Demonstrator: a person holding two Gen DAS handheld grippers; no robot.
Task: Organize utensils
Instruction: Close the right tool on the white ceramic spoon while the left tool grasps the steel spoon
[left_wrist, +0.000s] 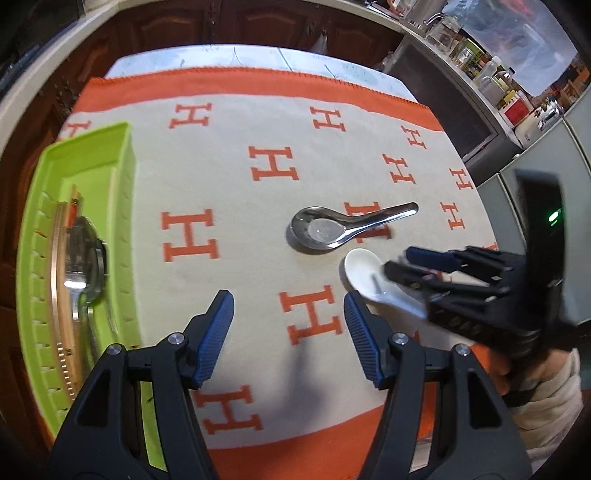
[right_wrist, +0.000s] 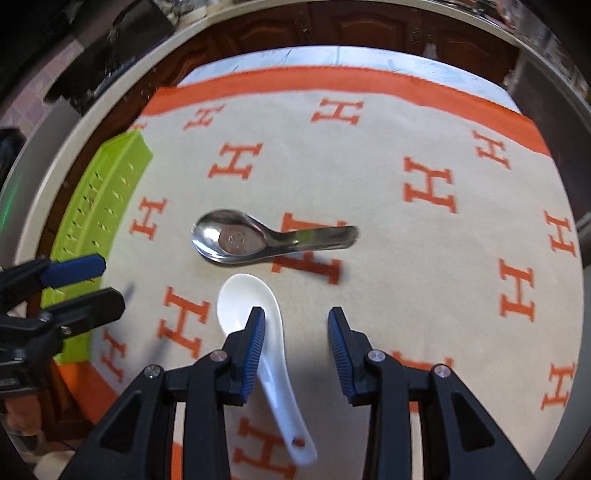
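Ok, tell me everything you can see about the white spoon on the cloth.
The white spoon is a glossy, ceramic-looking soup spoon with a deep oval bowl and a short curved handle with a small hole near its end. It lies bowl-up on the H-patterned cloth, just nearer than the metal spoon. The open right gripper hangs above it, not yet closed.

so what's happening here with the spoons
A person is sorting utensils with two handheld tongs. The right tongs hang open over the white ceramic spoon, one finger in front of its bowl, not yet gripping. The left tongs are open and empty. The steel soup spoon lies on the cloth; the green tray already holds some utensils.
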